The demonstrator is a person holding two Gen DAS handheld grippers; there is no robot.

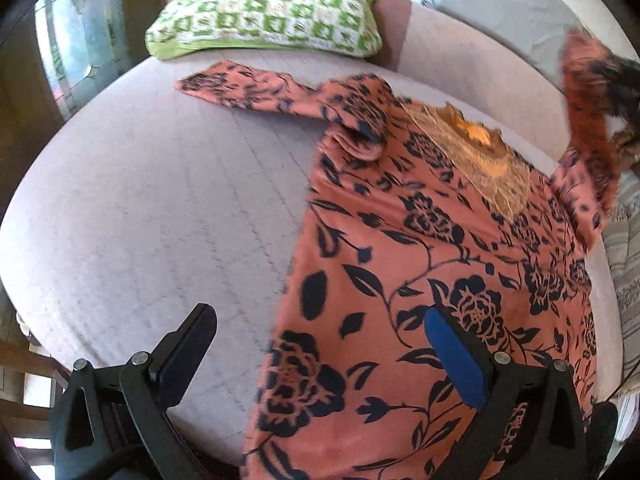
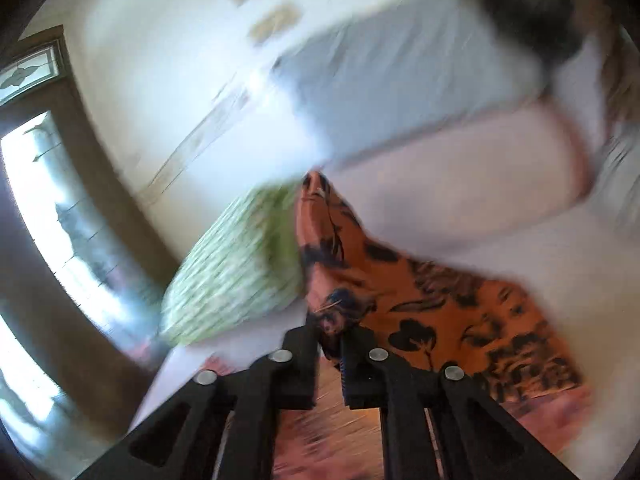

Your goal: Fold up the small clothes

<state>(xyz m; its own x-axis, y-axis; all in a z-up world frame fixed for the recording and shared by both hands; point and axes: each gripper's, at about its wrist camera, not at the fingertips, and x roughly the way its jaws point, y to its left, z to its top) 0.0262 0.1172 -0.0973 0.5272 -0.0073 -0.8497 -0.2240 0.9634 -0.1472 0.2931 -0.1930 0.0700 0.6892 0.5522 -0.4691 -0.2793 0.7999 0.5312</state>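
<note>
Left wrist view is showing a salmon-orange top printed with dark navy flowers (image 1: 420, 248) lying spread flat on a pale lilac quilted mattress (image 1: 160, 220), presumably so its sleeves can be brought in one at a time. One long sleeve (image 1: 248, 88) is stretching out toward a green-and-white patterned pillow (image 1: 264, 12) at the mattress's far edge. The left gripper (image 1: 320, 344) is hanging over the garment's lower edge with its jaws spread wide and nothing between them; one finger is sitting over bare mattress, the other over the printed cloth, so the hem is lying just beneath the gap.

Right wrist view (heavily blurred, suggesting quick motion) is showing the right gripper (image 2: 330, 334) clenched on a bunched piece of the same fabric, which is rising between its closed fingers (image 2: 300, 344) beside the pillow. This is likely the other sleeve (image 1: 588, 120), being lifted off the mattress to fold it across the body of the top.
</note>
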